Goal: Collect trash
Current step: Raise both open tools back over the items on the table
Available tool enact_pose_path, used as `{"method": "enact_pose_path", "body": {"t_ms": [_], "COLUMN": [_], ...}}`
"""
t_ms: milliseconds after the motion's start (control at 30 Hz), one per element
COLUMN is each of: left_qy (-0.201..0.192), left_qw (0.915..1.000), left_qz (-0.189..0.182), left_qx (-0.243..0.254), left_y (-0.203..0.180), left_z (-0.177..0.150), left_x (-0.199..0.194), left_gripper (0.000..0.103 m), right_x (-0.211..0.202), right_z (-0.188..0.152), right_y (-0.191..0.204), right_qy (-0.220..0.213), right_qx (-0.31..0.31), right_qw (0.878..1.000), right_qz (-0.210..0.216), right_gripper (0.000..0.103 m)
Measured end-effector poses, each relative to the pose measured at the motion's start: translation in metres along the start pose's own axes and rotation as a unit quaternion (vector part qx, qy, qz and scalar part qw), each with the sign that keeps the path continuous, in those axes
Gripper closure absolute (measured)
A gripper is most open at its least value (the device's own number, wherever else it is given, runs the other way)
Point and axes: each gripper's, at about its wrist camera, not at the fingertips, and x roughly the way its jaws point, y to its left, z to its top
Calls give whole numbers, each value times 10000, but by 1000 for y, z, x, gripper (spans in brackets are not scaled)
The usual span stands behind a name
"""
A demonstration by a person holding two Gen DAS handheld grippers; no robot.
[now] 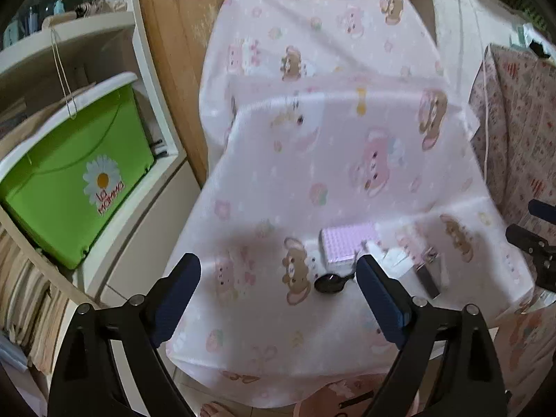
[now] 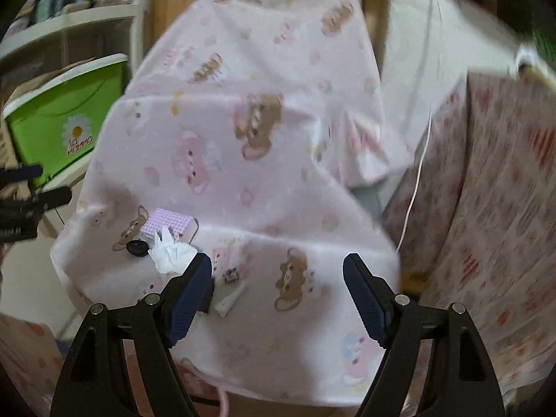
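Both grippers hang over a surface draped in a pink cartoon-print cloth, and both stand wide open with nothing between their blue pads.

In the left wrist view, the left gripper frames a small cluster of items. A purple checked box lies near 12 o'clock from the gap between the fingers, and a black round disc sits just below it, close to the right finger. Crumpled white tissue lies at about 2 o'clock, partly hidden behind that finger, with a small dark rectangular piece beside it at 3 o'clock. A green bin with a daisy print rests on a white shelf at 9 o'clock.

In the blurred right wrist view, the right gripper hovers above bare cloth. The tissue lies at 10 o'clock, just beyond the left finger, touching the purple box, with the disc beside it. A white wedge-shaped scrap lies at 8 o'clock. The left gripper's tips show at 9 o'clock.
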Motion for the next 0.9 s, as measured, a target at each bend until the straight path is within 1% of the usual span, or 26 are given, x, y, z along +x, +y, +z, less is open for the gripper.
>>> {"method": "enact_pose_path", "body": {"t_ms": [133, 267, 367, 433, 500, 600, 733, 900], "left_qy": [243, 378, 493, 666, 790, 1006, 1337, 1599], "left_qw": [9997, 9990, 9978, 9957, 9935, 9901, 9839, 9807], "left_qz": [58, 97, 106, 2, -132, -327, -487, -412], "left_qx": [-72, -240, -423, -640, -811, -927, -1077, -1047], "left_y": [3, 8, 13, 18, 21, 21, 19, 15], "left_z": [-12, -15, -16, -17, -18, -18, -23, -28], "left_x": [19, 33, 41, 47, 53, 63, 77, 91], "left_gripper": [14, 13, 13, 13, 13, 12, 12, 12], "right_x": [28, 41, 48, 52, 52, 51, 60, 77], "right_z": [-13, -15, -16, -17, -17, -18, -22, -28], "right_y": [-5, -12, -21, -28, -30, -23, -15, 0], "right_qy": [385, 549, 685, 804, 842, 792, 978, 1283], "right_qx": [158, 254, 507, 716, 772, 528, 386, 276], "right_qw": [9991, 9982, 9963, 9939, 9931, 9954, 9940, 9902], "right_qz": [-17, -12, 88, 232, 283, 144, 288, 468], "right_gripper": [23, 23, 23, 23, 23, 23, 23, 23]}}
